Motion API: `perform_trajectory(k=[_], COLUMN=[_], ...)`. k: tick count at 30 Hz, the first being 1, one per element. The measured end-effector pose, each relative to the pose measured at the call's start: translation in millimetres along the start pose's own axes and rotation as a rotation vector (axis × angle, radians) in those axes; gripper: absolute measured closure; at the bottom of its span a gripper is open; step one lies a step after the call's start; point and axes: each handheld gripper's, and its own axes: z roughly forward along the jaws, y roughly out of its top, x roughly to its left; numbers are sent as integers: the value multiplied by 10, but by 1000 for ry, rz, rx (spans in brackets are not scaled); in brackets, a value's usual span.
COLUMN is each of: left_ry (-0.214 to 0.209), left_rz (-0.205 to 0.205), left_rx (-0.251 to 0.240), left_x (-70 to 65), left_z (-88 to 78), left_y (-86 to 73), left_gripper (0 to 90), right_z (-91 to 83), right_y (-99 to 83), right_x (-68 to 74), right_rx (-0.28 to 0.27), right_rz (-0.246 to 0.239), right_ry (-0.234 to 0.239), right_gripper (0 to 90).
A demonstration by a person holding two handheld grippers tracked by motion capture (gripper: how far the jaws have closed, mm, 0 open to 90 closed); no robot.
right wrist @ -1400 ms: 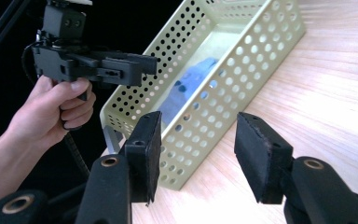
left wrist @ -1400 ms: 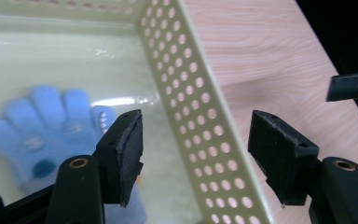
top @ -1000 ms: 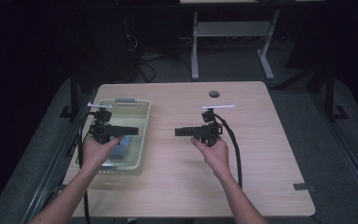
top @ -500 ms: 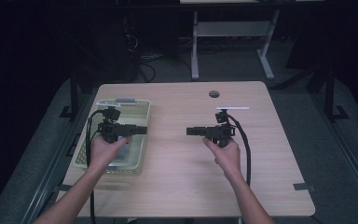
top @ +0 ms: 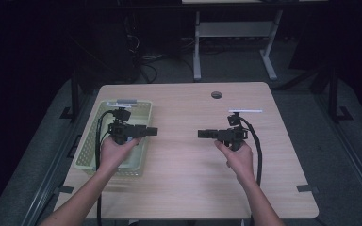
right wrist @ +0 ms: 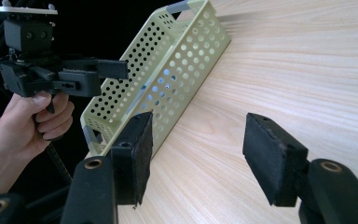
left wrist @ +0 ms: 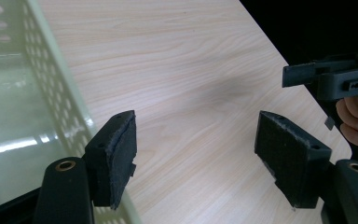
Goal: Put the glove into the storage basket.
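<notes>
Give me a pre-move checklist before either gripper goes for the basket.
1. Left gripper open, nothing between its fingers: ok; they have just been opening.
2. Right gripper open, nothing between its fingers: ok; they have just been opening too.
3. Basket flat on the table, at its left side: ok.
4. Basket contents: cannot tell; only a glossy floor shows in the left gripper view.
5. Bare table between the two grippers: ok.
6. Left cable hangs over the basket, may snag the rim: not ok.
</notes>
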Motion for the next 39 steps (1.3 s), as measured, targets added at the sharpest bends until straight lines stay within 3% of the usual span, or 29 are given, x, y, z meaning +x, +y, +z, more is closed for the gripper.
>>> perform_trajectory(k=[12, 26, 39], left_ry=[-17, -47, -68], left_rz=[35, 43, 79], left_rx=[10, 12, 37], left_x=[-141, -265, -410], left_z=[145, 286, 428], left_y=[2, -32, -108], left_gripper=[289, 280, 265], right_z=[-207, -321, -487], right_y=[-52, -155, -256], right_x=[-105, -259, -396], right_rx=[-17, -24, -38], right_rz=[15, 51, 81], right_ry=[-21, -39, -59], right_gripper=[417, 401, 369])
